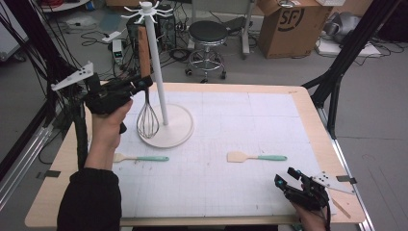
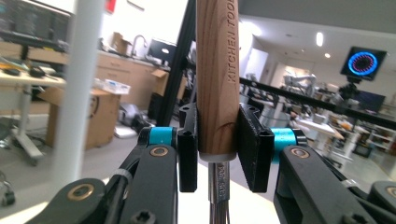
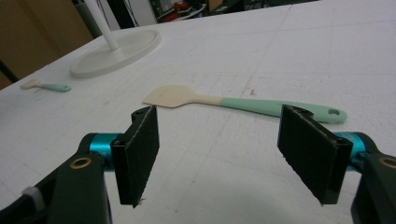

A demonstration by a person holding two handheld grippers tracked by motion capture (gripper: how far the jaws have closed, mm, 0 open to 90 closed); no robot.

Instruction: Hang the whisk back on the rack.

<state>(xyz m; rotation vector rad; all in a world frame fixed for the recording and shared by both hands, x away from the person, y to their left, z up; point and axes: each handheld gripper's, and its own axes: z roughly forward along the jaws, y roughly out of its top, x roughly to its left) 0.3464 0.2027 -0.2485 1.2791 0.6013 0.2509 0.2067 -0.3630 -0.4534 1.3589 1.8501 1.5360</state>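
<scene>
Wooden handle of the whisk (image 1: 144,51) stands upright between the pads of the left gripper (image 1: 140,84); in the left gripper view both pads press flat on the handle's lower end, just above the metal collar. Grip is firm and narrow, handle lettering "KITCHEN TOOL" readable on the wood (image 2: 215,70). Wire loops (image 1: 147,121) hang below the gripper, over the round base of the white stand (image 1: 180,126); whether they touch the base I cannot tell. Whisk sits just beside the stand's pole (image 1: 155,62), on its left in the high view. Hooks ring the top of the pole (image 1: 144,9).

Left hand (image 1: 108,122) holds its gripper raised above the table (image 1: 62,187), forearm in a dark sleeve (image 1: 89,199).

Right gripper (image 1: 287,180) rests low at the near right corner of the table. Its jaws stand wide apart with nothing between them; the right gripper view shows bare white mat (image 3: 224,158) in the gap. Beyond the pads lies a spatula with a cream blade and green handle (image 3: 243,103), flat on the mat, well clear of the pads.

A second spatula of the same kind (image 1: 140,158) lies flat near the left forearm, in front of the stand base.
</scene>
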